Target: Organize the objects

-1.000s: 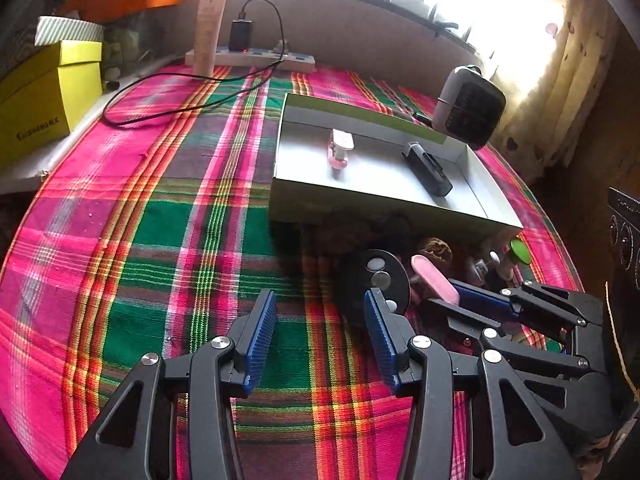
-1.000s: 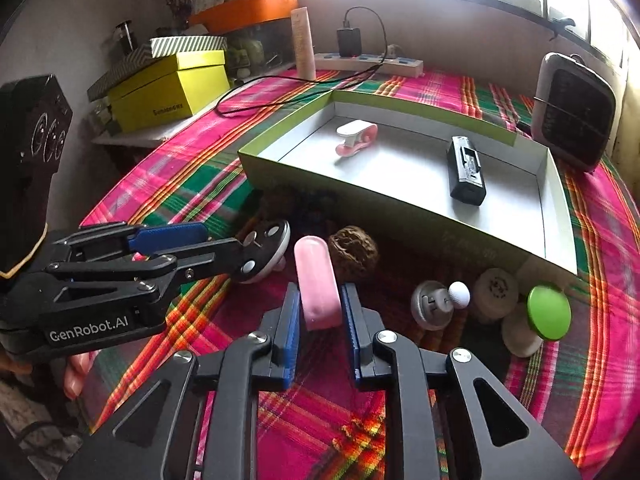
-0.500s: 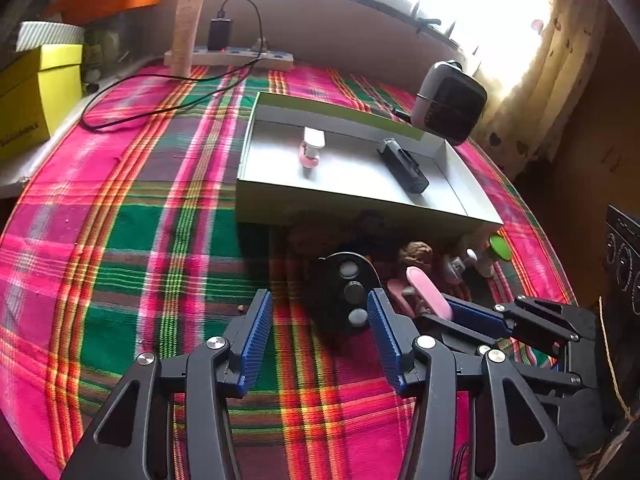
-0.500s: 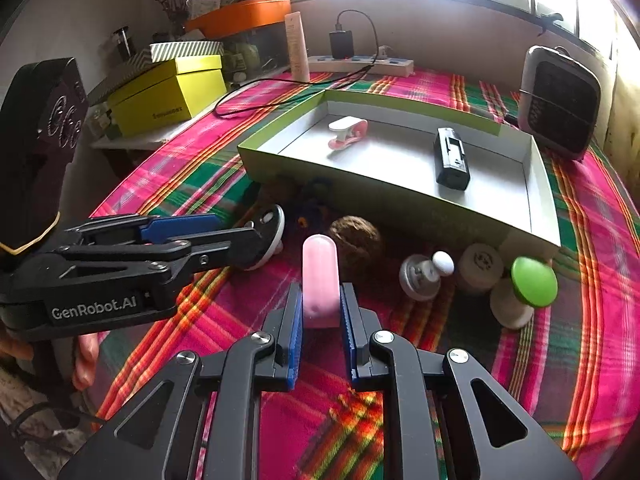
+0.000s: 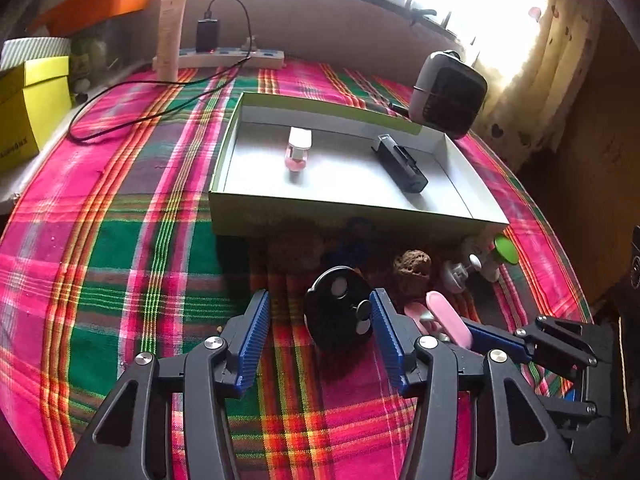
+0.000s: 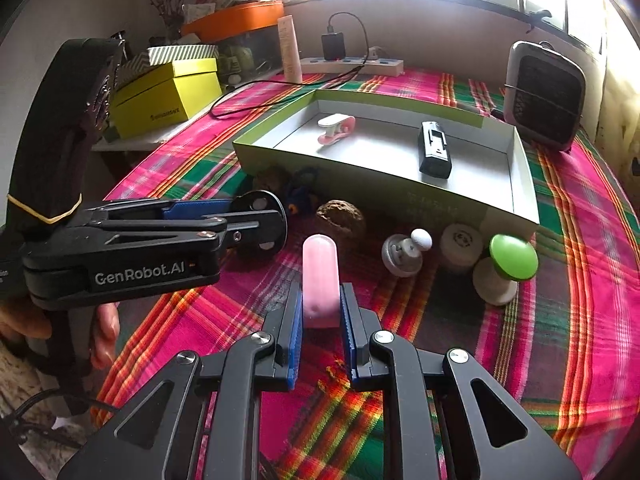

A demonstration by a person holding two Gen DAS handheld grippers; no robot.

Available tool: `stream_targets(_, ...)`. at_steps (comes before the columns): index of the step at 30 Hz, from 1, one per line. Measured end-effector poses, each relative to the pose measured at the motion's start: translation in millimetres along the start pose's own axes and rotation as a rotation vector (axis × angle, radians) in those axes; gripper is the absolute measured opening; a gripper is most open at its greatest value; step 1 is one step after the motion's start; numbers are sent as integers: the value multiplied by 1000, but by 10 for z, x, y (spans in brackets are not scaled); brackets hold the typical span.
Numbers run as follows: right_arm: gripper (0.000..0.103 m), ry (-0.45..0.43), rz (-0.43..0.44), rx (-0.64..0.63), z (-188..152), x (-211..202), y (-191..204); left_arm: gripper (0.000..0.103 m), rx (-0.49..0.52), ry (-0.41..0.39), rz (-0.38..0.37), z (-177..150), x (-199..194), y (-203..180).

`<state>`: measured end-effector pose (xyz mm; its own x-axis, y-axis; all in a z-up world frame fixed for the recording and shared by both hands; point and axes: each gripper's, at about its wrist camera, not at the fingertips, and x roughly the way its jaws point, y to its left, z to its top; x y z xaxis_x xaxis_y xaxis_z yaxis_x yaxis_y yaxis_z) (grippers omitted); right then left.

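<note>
Right tool (image 6: 320,312): clenched on the pink capsule (image 6: 320,276), lifted clear of the bench (image 6: 560,340), tray (image 6: 524,184) well ahead.
Left tool (image 5: 320,324): spread wide around the black disc (image 5: 338,312), right pad touching its edge, not gripping.
Risk, capsule: smooth and held low near its base, it could tip or slide out on the way to the tray.
Risk, disc: the off-centre pad may shove it into the walnut (image 5: 412,266).
Right view only: the left tool's side and the person's hand (image 6: 102,332).
Left view only: the gap left of the disc.
</note>
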<state>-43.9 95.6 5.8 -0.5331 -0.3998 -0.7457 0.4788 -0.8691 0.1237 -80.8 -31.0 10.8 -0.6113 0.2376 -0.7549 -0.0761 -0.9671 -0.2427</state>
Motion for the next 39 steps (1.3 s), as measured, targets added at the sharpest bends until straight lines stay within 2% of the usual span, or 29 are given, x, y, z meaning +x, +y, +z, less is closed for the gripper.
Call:
stream_targets(12,18,-4,0,9,-7,-9,-12,47,-25,-21,2,5,13,19)
stream_targets(16,18,-5,-2,9,-10,-11,-10,35,-23,-21,11,6,19,17)
stream_targets(21,18,-4,-2,8,-8,-8,-10,28,-28,-23,14,2,13,37)
stream_targets(39,18,-18,2,13,1,-44,-16,28,-7,-31,20,-23,-48,7)
